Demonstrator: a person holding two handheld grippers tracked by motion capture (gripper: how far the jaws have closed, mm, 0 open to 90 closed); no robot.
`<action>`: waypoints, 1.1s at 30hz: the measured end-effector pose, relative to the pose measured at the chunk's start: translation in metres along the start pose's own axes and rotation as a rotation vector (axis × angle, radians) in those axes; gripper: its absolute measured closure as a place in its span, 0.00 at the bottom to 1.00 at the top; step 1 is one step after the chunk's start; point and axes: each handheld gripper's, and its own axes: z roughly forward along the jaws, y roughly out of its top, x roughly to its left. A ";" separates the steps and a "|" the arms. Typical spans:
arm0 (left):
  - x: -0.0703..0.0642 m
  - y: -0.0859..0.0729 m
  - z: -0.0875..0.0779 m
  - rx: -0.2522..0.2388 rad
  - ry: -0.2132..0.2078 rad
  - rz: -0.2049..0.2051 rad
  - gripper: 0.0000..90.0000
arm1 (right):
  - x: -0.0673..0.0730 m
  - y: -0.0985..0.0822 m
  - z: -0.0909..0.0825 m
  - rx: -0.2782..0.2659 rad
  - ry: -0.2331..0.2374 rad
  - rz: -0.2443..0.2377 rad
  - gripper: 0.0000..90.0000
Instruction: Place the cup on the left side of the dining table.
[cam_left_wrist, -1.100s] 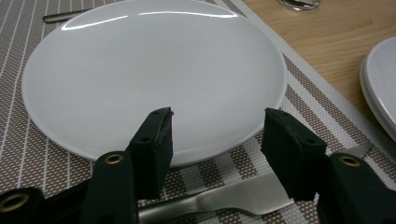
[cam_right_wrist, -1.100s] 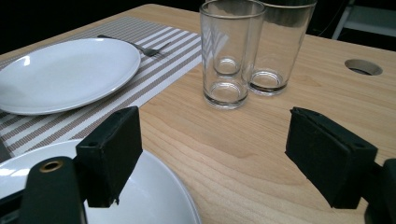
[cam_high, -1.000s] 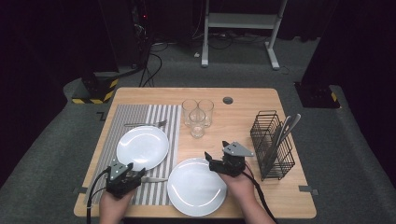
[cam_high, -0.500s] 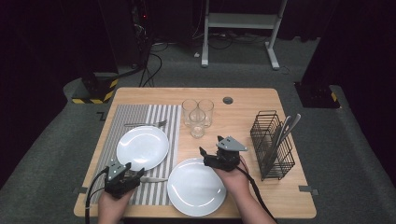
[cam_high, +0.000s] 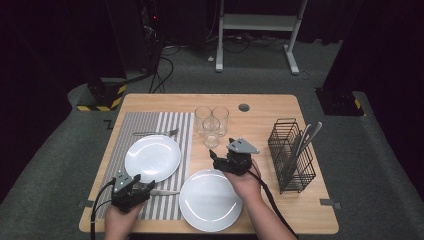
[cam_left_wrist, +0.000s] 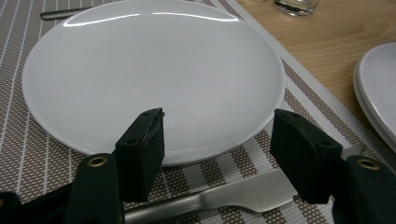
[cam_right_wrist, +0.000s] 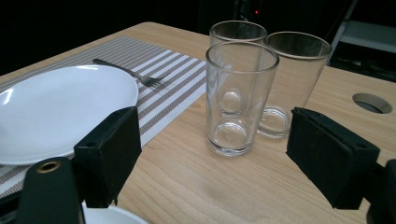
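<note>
My left gripper (cam_high: 145, 186) (cam_left_wrist: 219, 128) rests low over the striped placemat (cam_high: 176, 131) at the front left. Its jaws have just been opening and stand open. A silver knife (cam_high: 165, 192) (cam_left_wrist: 233, 196) lies flat on the mat between and below them, untouched by the pads. Just beyond it sits a white plate (cam_high: 152, 157) (cam_left_wrist: 149, 70). My right gripper (cam_high: 219, 157) (cam_right_wrist: 219, 133) hovers open and empty behind a second white plate (cam_high: 210, 201), facing three clear glasses (cam_high: 211, 122) (cam_right_wrist: 240, 88).
A fork (cam_high: 156, 133) (cam_right_wrist: 126, 70) lies on the mat behind the left plate. A black wire basket (cam_high: 291, 155) holding cutlery stands at the right. A round cable hole (cam_high: 244, 107) sits near the table's far edge.
My right gripper has drawn back from the front plate's rim, moving left and toward the glasses. The left gripper stayed in place and its jaws spread wider over the knife.
</note>
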 end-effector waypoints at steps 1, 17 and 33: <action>0.000 0.000 0.000 -0.005 0.001 -0.004 0.39 | 0.000 0.001 0.002 -0.001 -0.003 0.000 0.19; 0.002 0.002 -0.002 -0.013 -0.004 -0.010 0.39 | -0.005 0.010 0.040 0.029 -0.022 0.025 0.20; 0.007 0.002 -0.005 -0.008 0.007 -0.009 0.38 | -0.015 0.019 0.076 0.067 -0.063 0.044 0.21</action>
